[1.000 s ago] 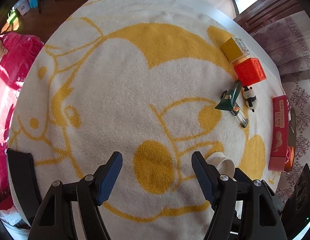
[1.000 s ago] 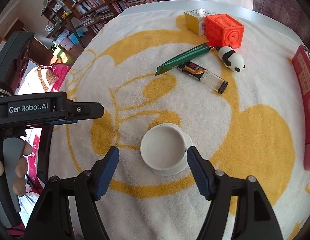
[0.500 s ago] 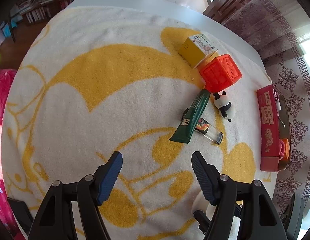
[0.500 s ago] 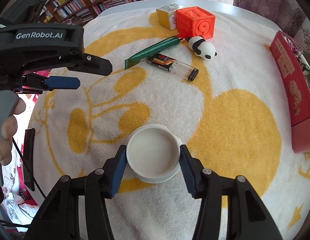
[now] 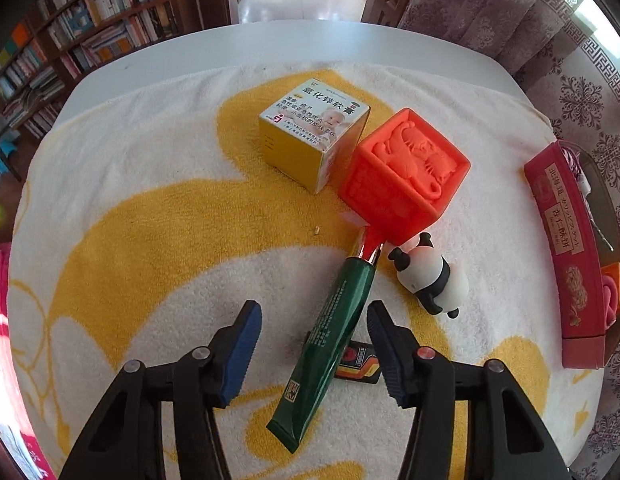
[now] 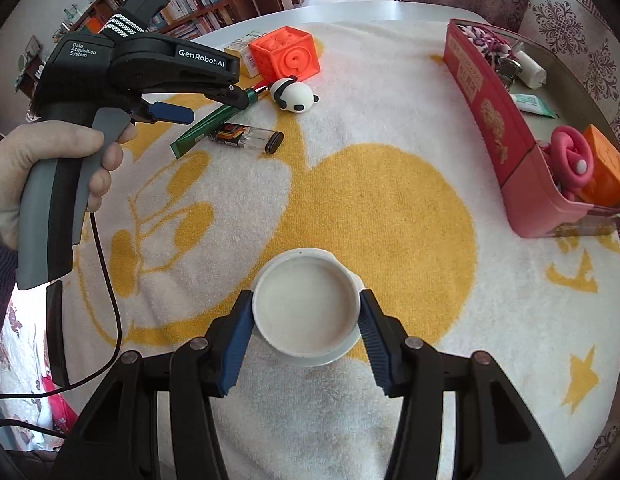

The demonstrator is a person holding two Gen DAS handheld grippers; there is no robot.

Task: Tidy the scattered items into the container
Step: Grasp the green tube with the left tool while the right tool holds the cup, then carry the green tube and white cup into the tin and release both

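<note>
My left gripper (image 5: 312, 330) is open, its fingers on either side of a green tube (image 5: 334, 344) lying on the yellow-and-white towel (image 5: 150, 240). Beside the tube lie a lighter (image 6: 246, 138), a panda toy (image 5: 430, 280), an orange cube (image 5: 406, 172) and a yellow box (image 5: 314, 132). My right gripper (image 6: 306, 328) is shut on a white round jar (image 6: 306, 306), held just above the towel. The red container (image 6: 498, 120) stands at the right edge and holds several items. The left gripper also shows in the right wrist view (image 6: 170, 112).
The towel covers a white table (image 5: 310, 44). Bookshelves (image 5: 90, 28) and a curtain (image 5: 490, 8) stand beyond the table's far edge. A cable (image 6: 106, 280) hangs from the left gripper's handle.
My left gripper has moved forward to straddle the green tube. My right gripper has closed on the white jar and turned toward the red container.
</note>
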